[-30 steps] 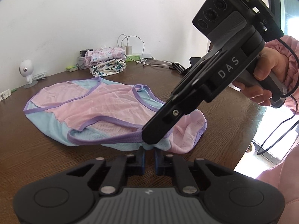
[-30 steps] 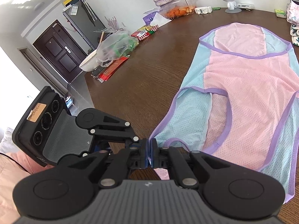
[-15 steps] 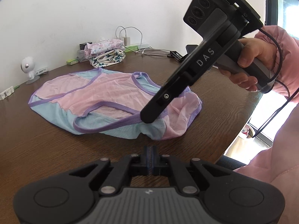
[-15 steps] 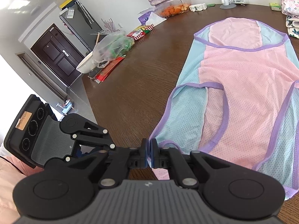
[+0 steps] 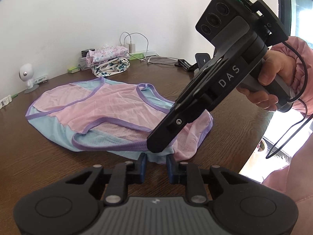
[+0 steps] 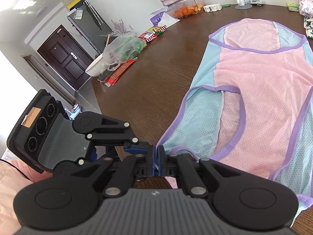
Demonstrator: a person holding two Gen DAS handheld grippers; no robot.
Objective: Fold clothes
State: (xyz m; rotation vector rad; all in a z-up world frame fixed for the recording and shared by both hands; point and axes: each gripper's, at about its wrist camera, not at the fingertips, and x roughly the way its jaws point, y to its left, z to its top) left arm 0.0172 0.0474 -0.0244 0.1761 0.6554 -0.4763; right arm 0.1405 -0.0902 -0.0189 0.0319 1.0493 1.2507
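A pink and light-blue mesh garment with purple trim [image 5: 109, 113] lies spread on the brown wooden table; it also shows in the right wrist view [image 6: 260, 98]. My right gripper [image 6: 156, 161] is shut on the garment's near hem corner; in the left wrist view its fingertips [image 5: 158, 146] press onto that corner. My left gripper [image 5: 156, 161] is open, its blue fingertips just in front of the same hem edge, nothing between them. In the right wrist view the left gripper's finger [image 6: 137, 148] sits right beside the right gripper's tips.
Folded clothes [image 5: 109, 60], chargers and cables [image 5: 137, 47] and a small white figure [image 5: 27, 76] stand at the far table edge. A plastic bag [image 6: 125, 49], bowl, snack packets and fruit box [image 6: 187, 7] line the left side. The table edge [image 5: 252, 148] is close on the right.
My left gripper was slightly open, shut half a second ago, and now stands open, closer to the hem. The right gripper stayed shut on the hem corner.
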